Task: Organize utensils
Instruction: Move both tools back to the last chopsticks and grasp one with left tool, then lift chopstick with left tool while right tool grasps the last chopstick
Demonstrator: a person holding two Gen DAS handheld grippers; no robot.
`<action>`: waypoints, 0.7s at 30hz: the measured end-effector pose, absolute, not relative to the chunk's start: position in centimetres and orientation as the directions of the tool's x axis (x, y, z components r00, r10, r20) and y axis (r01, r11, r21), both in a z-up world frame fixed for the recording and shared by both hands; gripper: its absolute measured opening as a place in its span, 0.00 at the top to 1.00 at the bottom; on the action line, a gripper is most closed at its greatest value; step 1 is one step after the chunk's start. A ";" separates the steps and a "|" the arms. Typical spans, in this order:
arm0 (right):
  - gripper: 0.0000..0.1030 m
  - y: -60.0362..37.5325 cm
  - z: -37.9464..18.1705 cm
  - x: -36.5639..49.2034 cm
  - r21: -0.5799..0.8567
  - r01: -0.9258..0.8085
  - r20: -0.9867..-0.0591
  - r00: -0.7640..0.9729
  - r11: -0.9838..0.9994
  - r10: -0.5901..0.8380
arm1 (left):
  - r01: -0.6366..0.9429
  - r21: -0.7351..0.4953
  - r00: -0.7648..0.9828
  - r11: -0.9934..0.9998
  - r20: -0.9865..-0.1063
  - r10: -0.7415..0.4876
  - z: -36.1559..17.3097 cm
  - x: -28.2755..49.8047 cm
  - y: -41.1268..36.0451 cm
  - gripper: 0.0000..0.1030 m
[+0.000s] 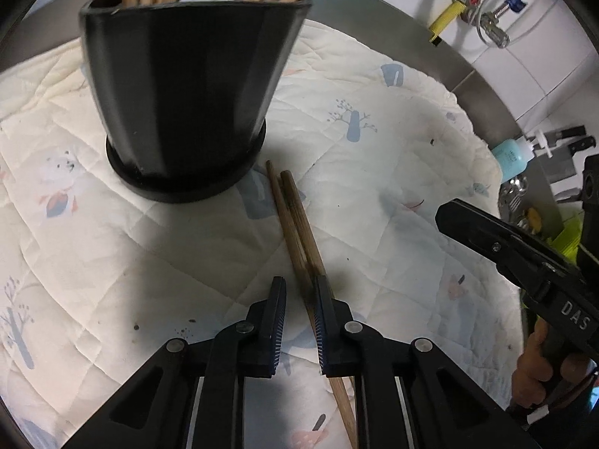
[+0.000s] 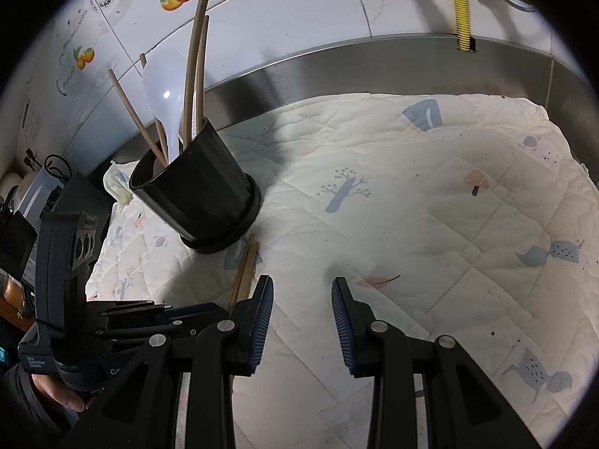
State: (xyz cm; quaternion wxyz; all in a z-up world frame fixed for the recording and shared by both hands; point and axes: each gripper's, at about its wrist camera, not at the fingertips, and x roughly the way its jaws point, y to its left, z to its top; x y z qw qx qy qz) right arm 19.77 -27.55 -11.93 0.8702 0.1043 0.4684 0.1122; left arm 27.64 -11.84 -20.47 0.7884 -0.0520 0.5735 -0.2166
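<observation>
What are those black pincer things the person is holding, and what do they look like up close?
Two handheld grippers. The left gripper and right gripper are matte black plastic, each with two flat fingers lined with ribbed blue pads, hinged on linkage arms with silver rivets. One body carries white "DAS" lettering. A dark sleeve shows at the person's wrist.

White capitals reading "DAS" stand on the black body of the right hand-held gripper, seen at the right edge of the left wrist view. In the right wrist view, small white print on the grip of the left hand-held gripper seems to read "Data Acquisition System", though it is too small to be sure. The blue bottle carries a label too blurred to read.
</observation>
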 end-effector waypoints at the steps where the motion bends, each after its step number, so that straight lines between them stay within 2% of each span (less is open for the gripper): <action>1: 0.65 -27.5 -11.9 19.8 0.284 -0.097 -0.792 0.536 0.954 0.291 | 0.281 -0.321 0.249 0.904 -0.885 -0.392 -20.4 27.6 -11.9 0.84; 11: 0.65 -27.8 -12.0 19.9 0.291 -0.093 -0.792 0.535 0.952 0.294 | 0.286 -0.175 0.267 0.942 -0.930 -0.254 -20.3 28.5 -14.3 0.89; 16: 0.65 -27.5 -11.9 19.8 0.291 -0.107 -0.792 0.531 0.951 0.302 | 0.274 -0.226 0.291 0.935 -0.907 -0.304 -20.4 28.4 -13.2 0.91; 21: 0.74 -26.4 -12.1 20.1 0.277 -0.138 -0.800 0.514 0.951 0.308 | 0.277 -0.247 0.327 0.929 -0.884 -0.333 -19.5 27.4 -11.5 0.94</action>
